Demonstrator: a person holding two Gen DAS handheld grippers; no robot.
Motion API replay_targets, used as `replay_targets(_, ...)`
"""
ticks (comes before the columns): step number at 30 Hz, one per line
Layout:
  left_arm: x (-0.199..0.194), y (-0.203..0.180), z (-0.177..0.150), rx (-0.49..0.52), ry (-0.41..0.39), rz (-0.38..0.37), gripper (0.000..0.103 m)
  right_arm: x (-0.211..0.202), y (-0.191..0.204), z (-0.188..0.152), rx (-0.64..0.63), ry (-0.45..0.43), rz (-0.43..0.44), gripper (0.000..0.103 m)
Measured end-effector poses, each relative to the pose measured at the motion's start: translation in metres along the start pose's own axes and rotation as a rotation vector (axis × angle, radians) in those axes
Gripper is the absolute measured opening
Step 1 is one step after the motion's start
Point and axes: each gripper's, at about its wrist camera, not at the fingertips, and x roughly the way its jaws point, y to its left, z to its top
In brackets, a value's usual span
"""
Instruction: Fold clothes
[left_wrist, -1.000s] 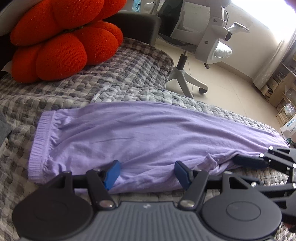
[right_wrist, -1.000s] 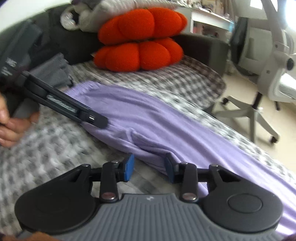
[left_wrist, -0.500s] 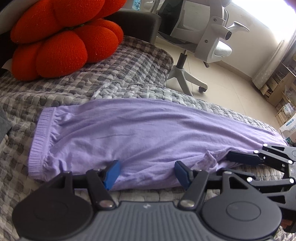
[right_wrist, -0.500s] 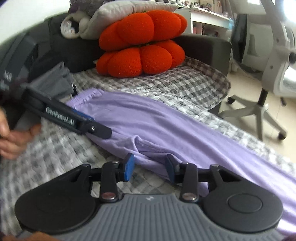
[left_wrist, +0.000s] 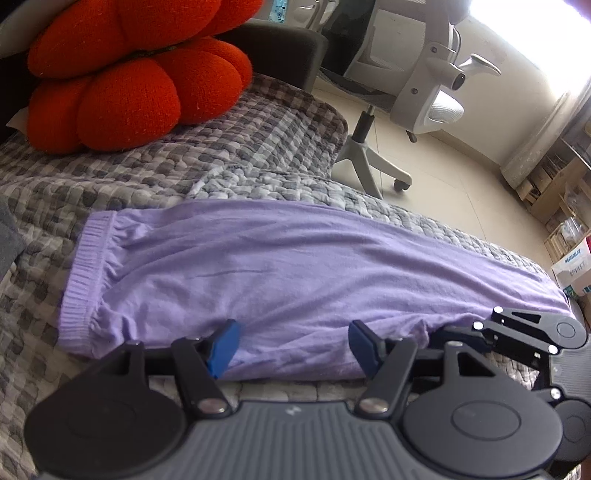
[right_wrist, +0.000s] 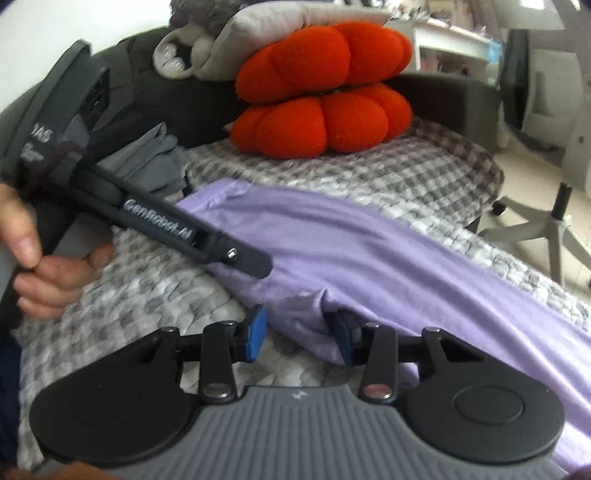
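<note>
Both tongs, left (left_wrist: 290, 347) & right (right_wrist: 297, 334), spread at soft lilac knit trousers (left_wrist: 280, 273).

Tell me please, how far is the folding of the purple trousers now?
Done: the purple trousers lie flat along the checked blanket, seemingly halved leg over leg. In hand: both tongs, left and right, stand open at the near edge, cloth between their fingers, nothing gripped yet. Left: no crosswise fold shows; waistband and leg end remain far apart.
</note>
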Motion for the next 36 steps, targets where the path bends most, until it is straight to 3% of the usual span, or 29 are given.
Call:
replay_targets(13, -0.009, 0.009, 0.003, -0.019, -0.033, 0.015, 0.067, -0.011, 0.012, 0.001, 0.033, -0.041, 0.149, 0.045)
replay_targets(17, -0.008, 0.007, 0.002, -0.008, -0.031, 0.013, 0.067, 0.009, 0.013, -0.01, 0.032, 0.025, 0.007, 0.044)
replay_targets(18, -0.009, 0.007, 0.002, -0.007, -0.032, 0.011, 0.067, 0.01, 0.013, -0.013, 0.051, 0.002, 0.004, 0.044)
replay_targets(19, -0.009, 0.008, 0.001, -0.007, -0.034, 0.011, 0.067, 0.01, 0.011, -0.013, 0.089, -0.018, 0.01, 0.04)
replay_targets(20, -0.009, 0.009, 0.002, -0.01, -0.035, 0.012, 0.067, 0.009, 0.01, -0.013, 0.126, -0.03, 0.016, 0.025)
replay_targets(22, -0.01, 0.011, 0.003, -0.02, -0.037, 0.014, 0.067, 0.007, 0.015, -0.011, 0.128, -0.037, 0.005, 0.01)
replay_targets(31, -0.014, 0.014, 0.004, -0.038, -0.049, 0.009, 0.067, -0.025, 0.037, -0.001, 0.138, -0.05, 0.007, 0.006)
replay_targets(36, -0.015, 0.014, 0.004, -0.028, -0.058, 0.029, 0.067, -0.017, 0.034, -0.007, 0.169, 0.044, -0.001, 0.006)
